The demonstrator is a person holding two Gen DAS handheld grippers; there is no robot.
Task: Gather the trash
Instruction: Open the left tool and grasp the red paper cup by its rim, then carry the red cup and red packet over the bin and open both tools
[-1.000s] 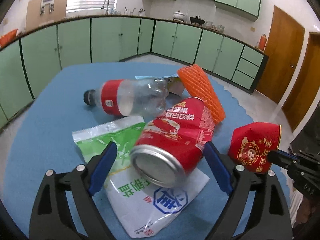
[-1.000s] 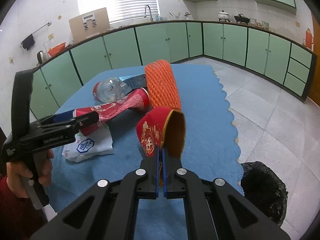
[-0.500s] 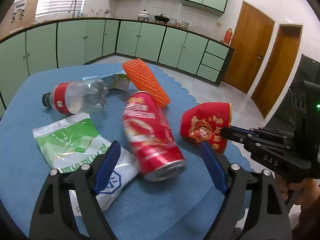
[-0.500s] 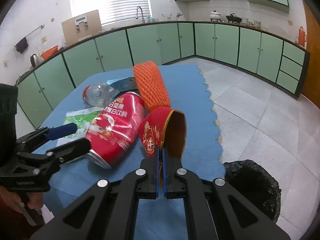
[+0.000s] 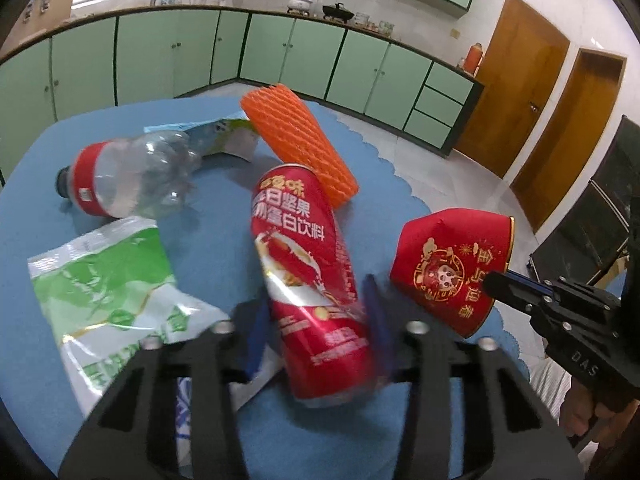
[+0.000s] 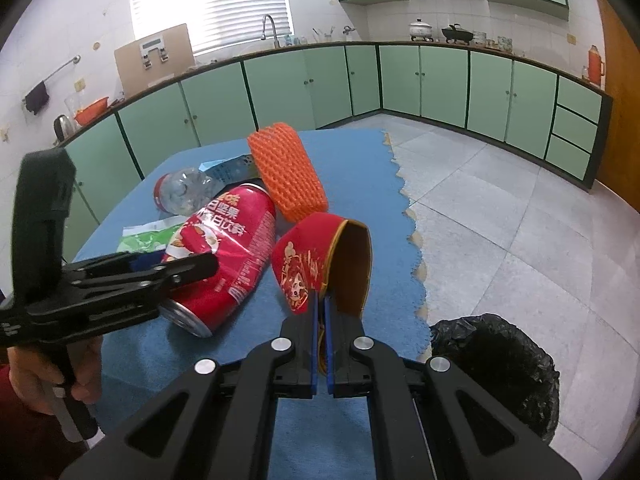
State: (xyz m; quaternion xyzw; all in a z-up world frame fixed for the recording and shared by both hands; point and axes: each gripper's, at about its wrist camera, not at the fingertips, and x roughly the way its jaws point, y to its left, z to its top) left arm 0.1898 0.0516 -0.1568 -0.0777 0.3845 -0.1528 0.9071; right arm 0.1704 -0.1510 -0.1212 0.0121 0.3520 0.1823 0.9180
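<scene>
The left tool (image 5: 316,332) has advanced over the red can (image 5: 308,272), its jaws closing around it. The right tool (image 6: 320,312), at its 3 o'clock, pinches the red paper cup (image 6: 316,260).

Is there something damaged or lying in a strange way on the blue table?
Yes. The clear plastic bottle lies on its side, crumpled. The red drink can also lies on its side, with the left gripper closing around it. The red paper cup, pinched in the right gripper, is squashed out of round.
</scene>
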